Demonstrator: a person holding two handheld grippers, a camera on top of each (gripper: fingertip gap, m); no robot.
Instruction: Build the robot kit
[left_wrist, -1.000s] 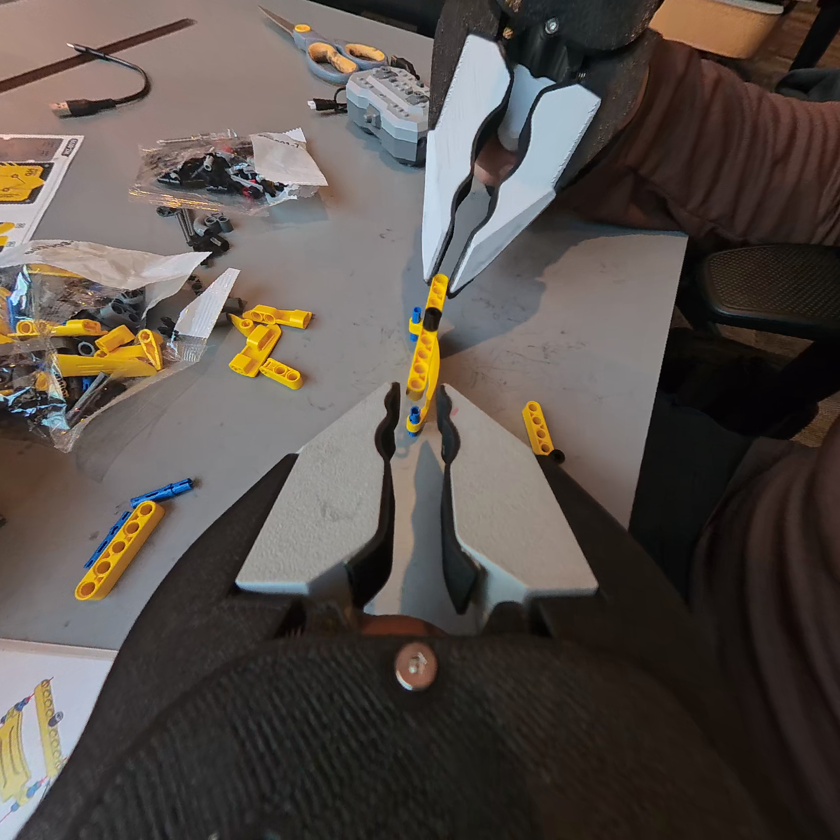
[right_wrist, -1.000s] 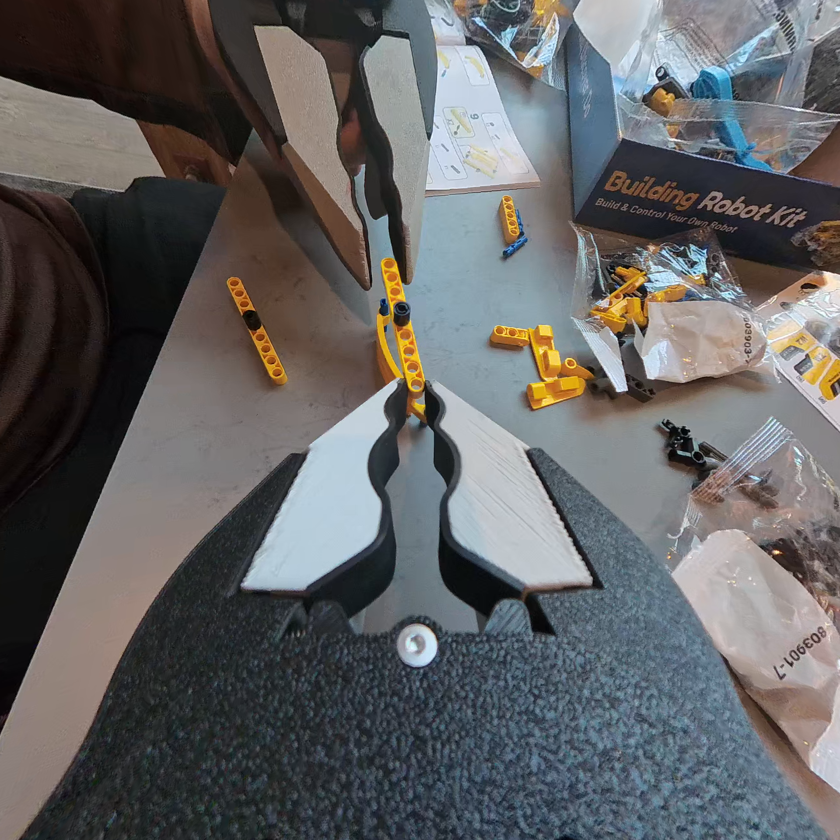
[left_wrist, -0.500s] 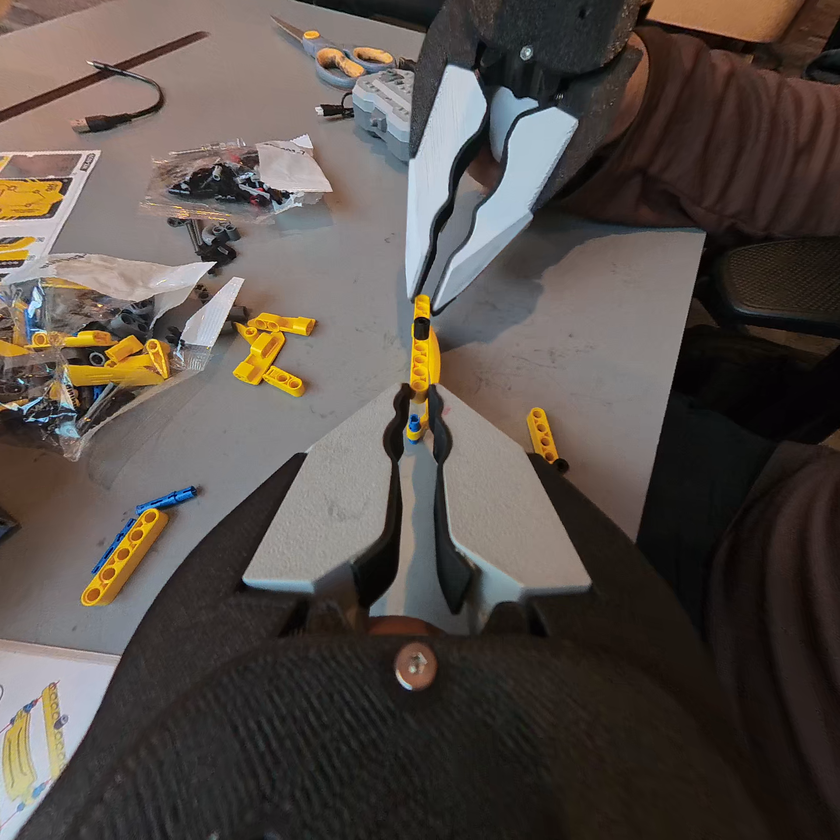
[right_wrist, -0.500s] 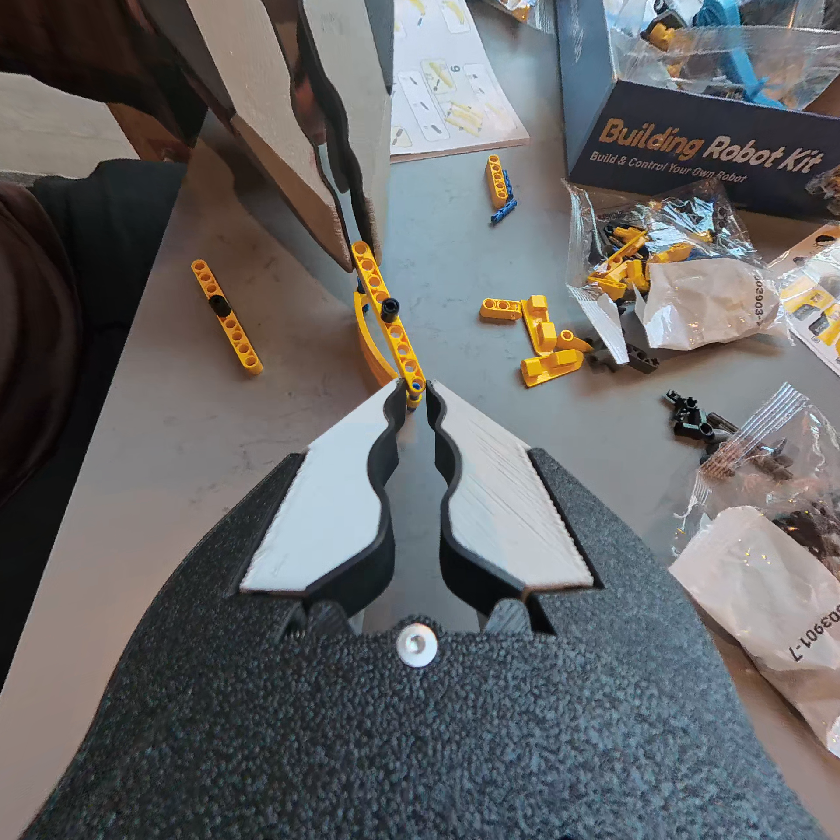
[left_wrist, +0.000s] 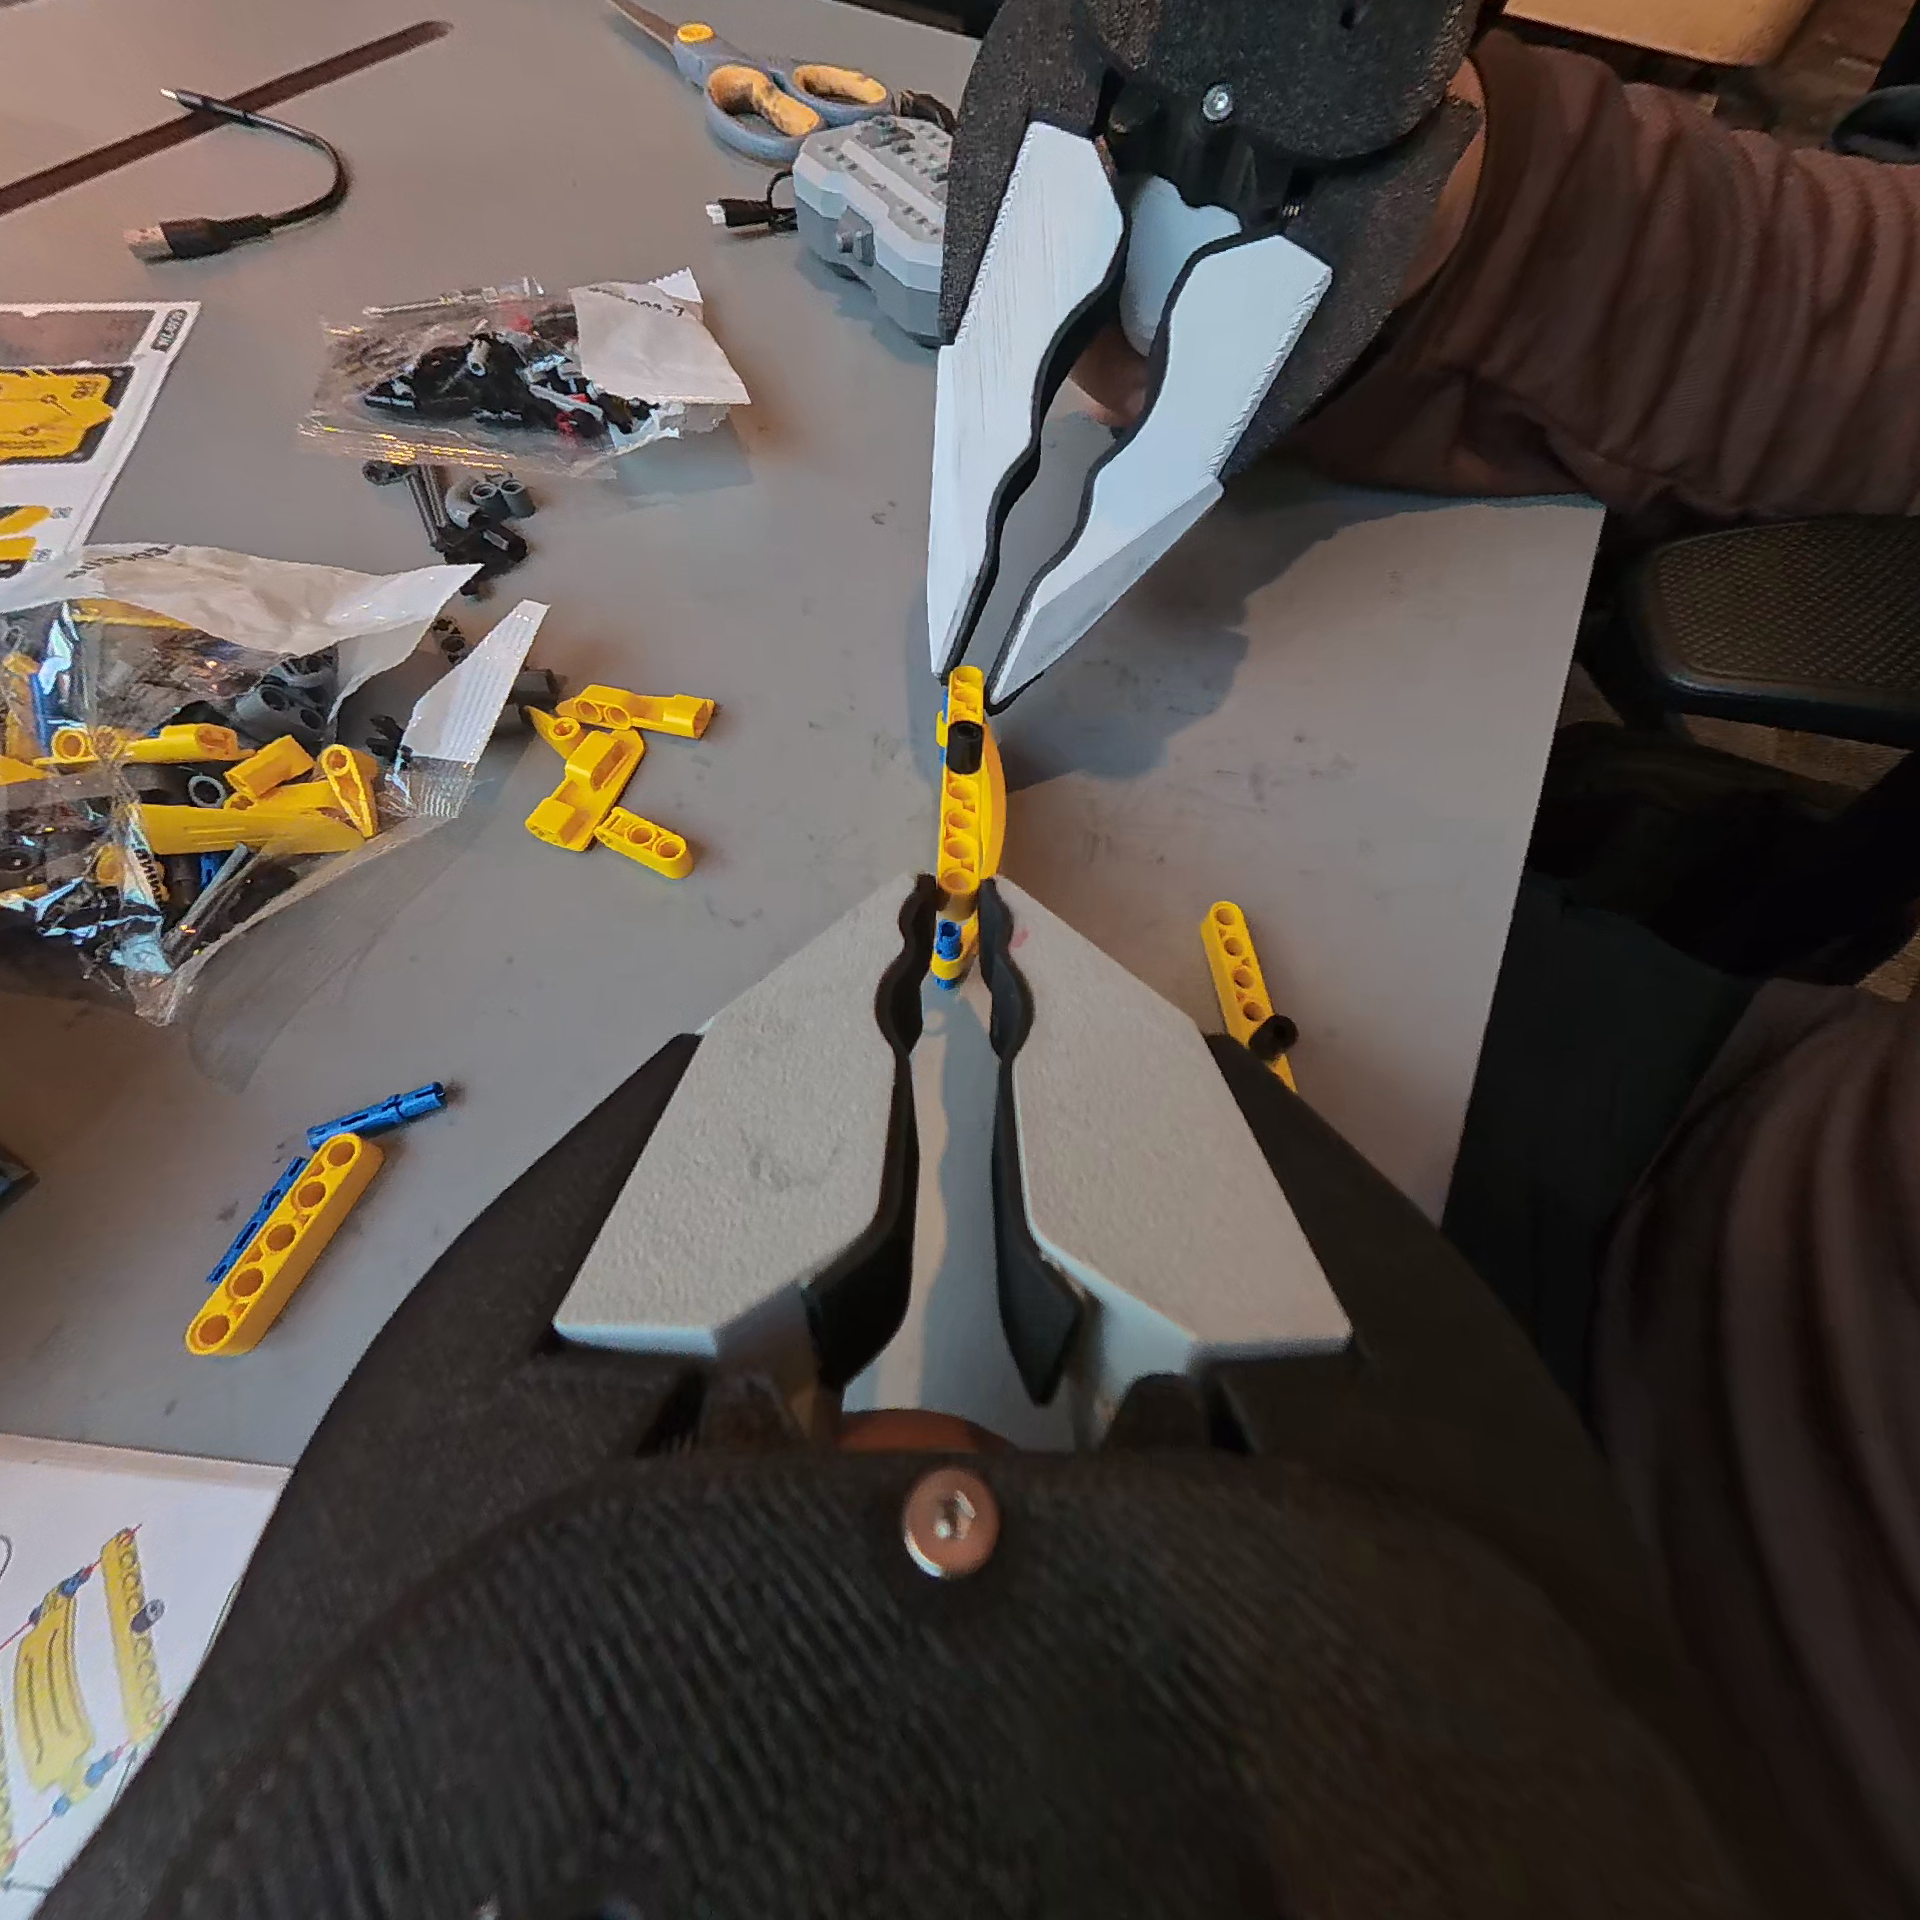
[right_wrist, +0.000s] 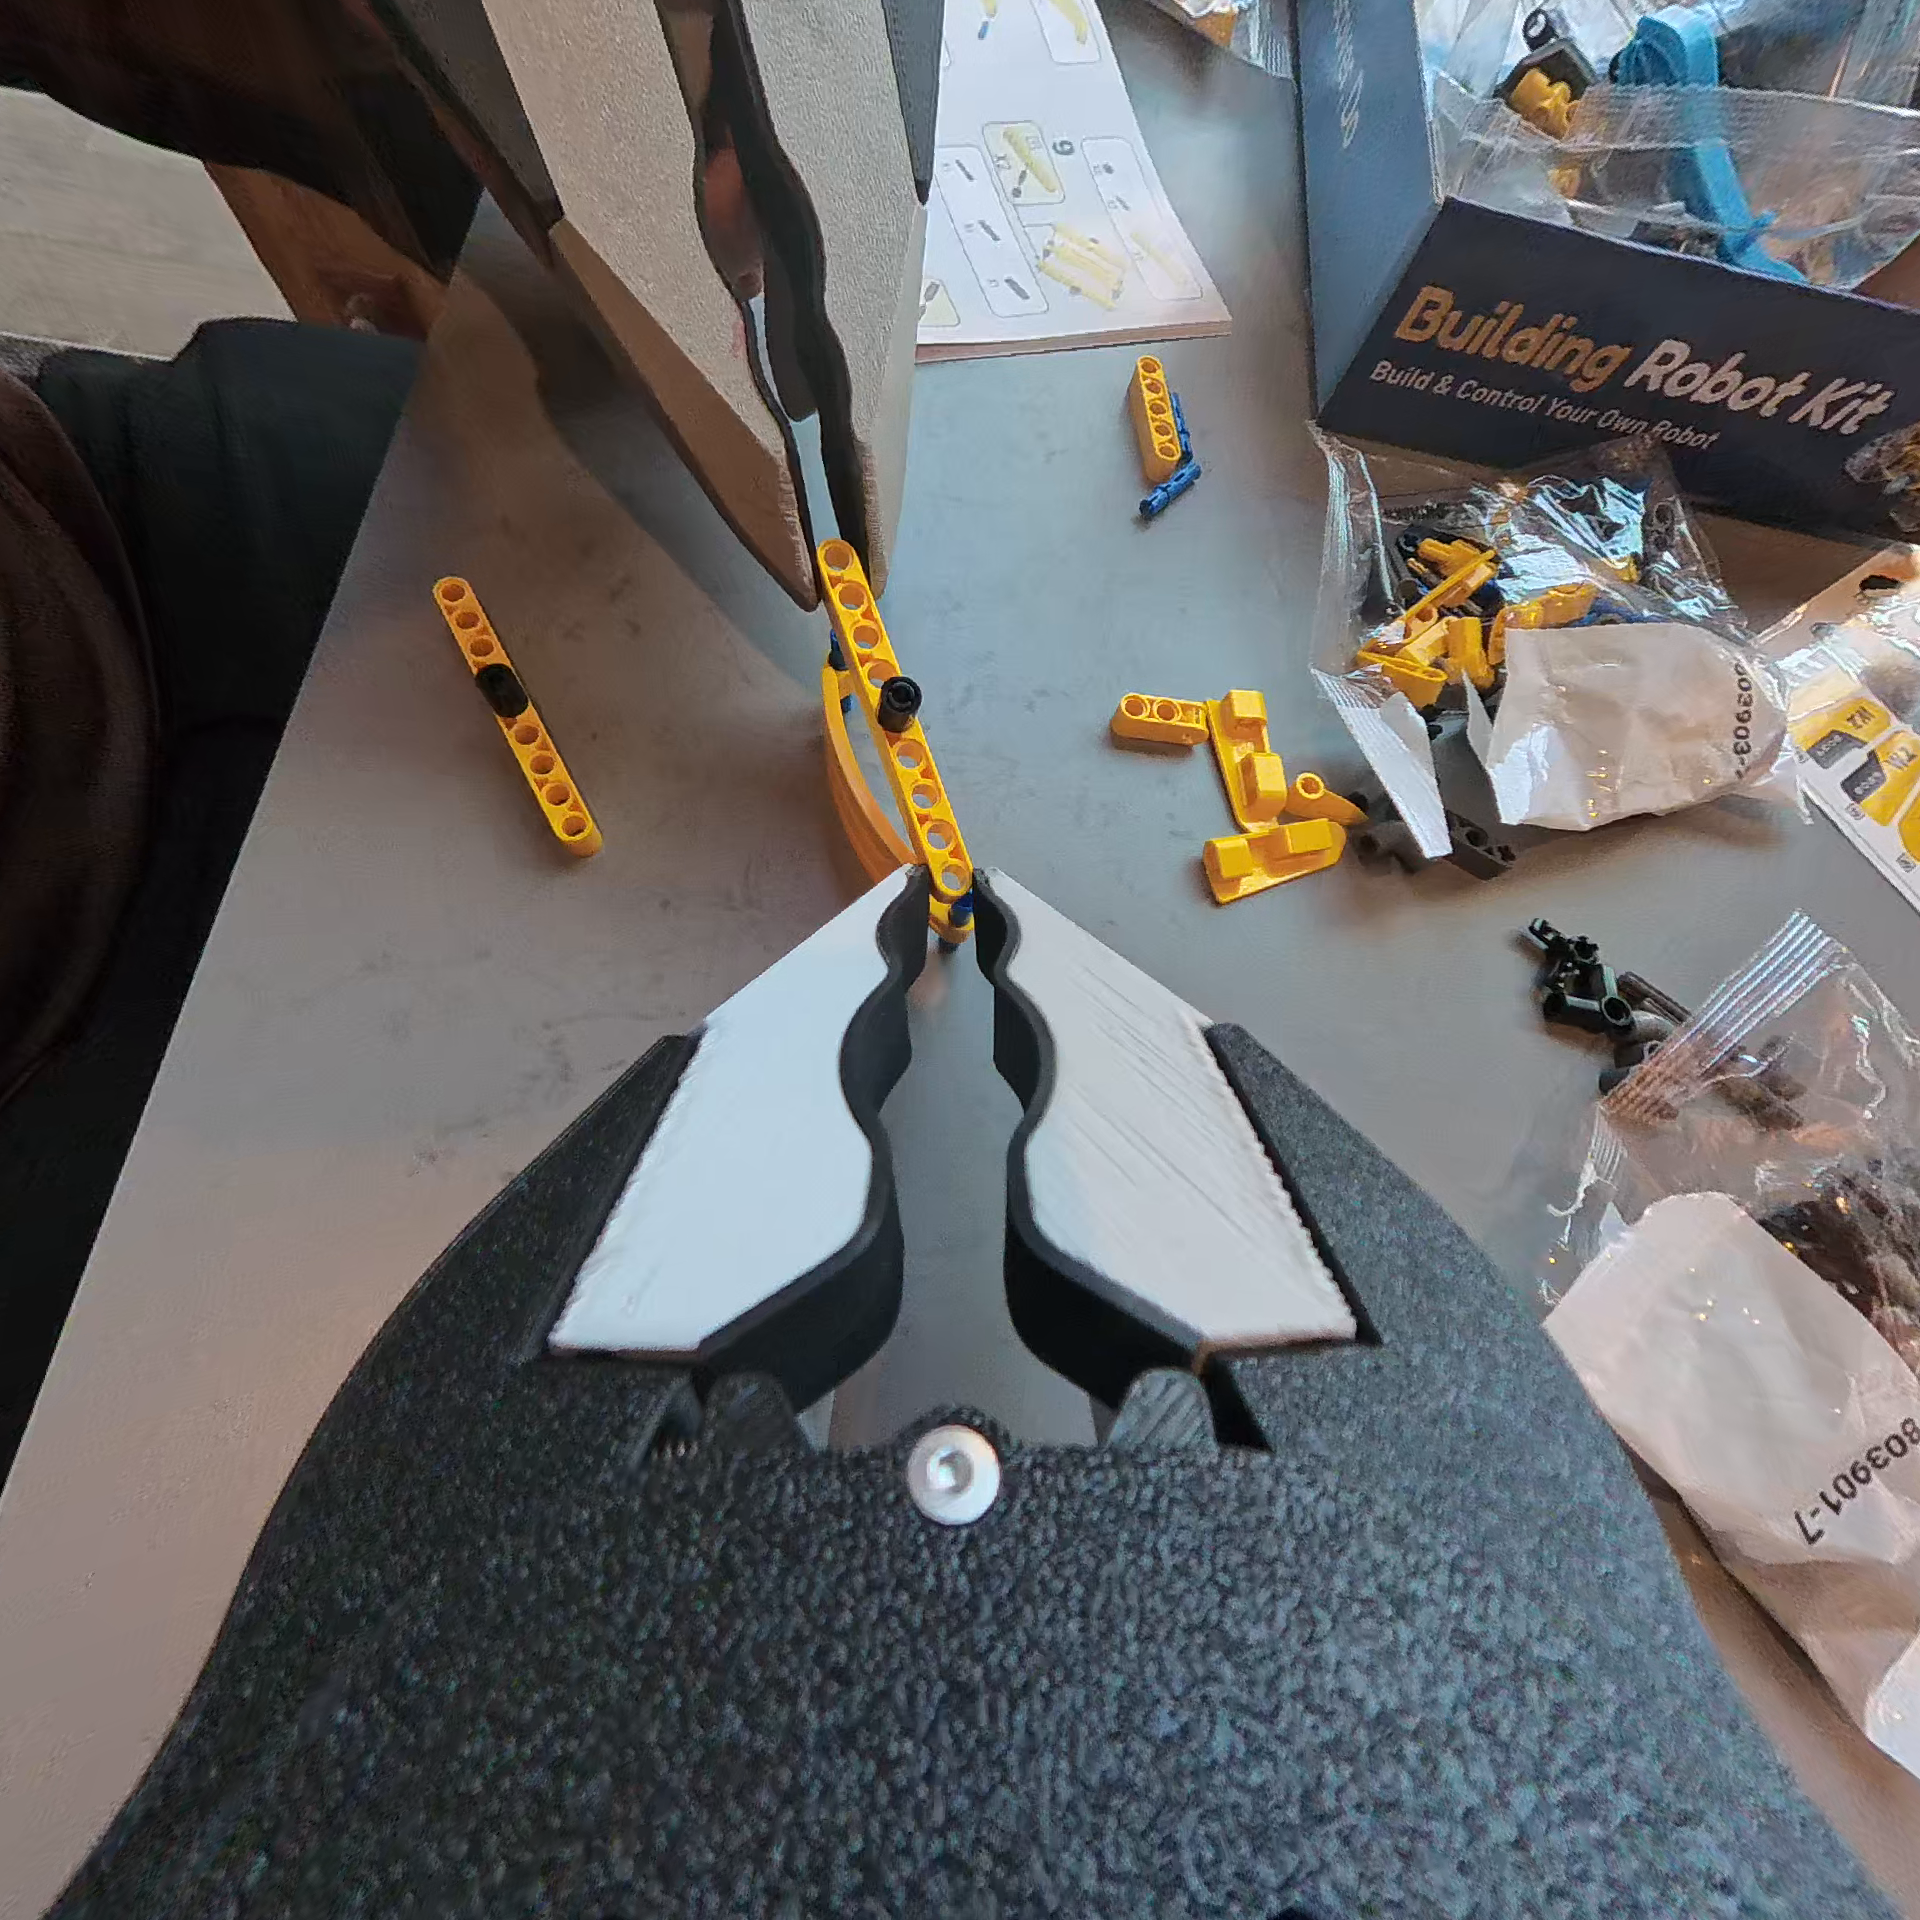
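In the left wrist view, the left gripper (left_wrist: 951, 914) was pinching the near end of a small yellow plastic assembly (left_wrist: 966, 810), made of a straight beam with holes, a curved yellow piece, a black pin and blue pins. The assembly was held above the grey table (left_wrist: 1299, 790), near its front edge. The right gripper (left_wrist: 977, 686) came from the opposite side, and its tips were closed on the far end of the same assembly. A second yellow holed beam with a black pin (left_wrist: 1242, 977) lay just to the right of the left gripper. On the left lay loose yellow angled pieces (left_wrist: 613, 779), an open clear plastic bag of yellow and grey parts (left_wrist: 197, 769), and a short yellow beam beside a blue axle (left_wrist: 286, 1236). Farther back there were grey-handled scissors (left_wrist: 769, 88) and a black cable (left_wrist: 260, 197).

In the right wrist view, the right gripper (right_wrist: 951, 899) was pressed on the lower end of the yellow assembly (right_wrist: 899, 738), and the left gripper (right_wrist: 831, 566) gripped its upper end. The second yellow beam (right_wrist: 514, 701) lay apart on the left. A dark blue cardboard box (right_wrist: 1558, 343), a printed instruction booklet (right_wrist: 1049, 218) and clear bags of parts (right_wrist: 1517, 655) lay on the right.
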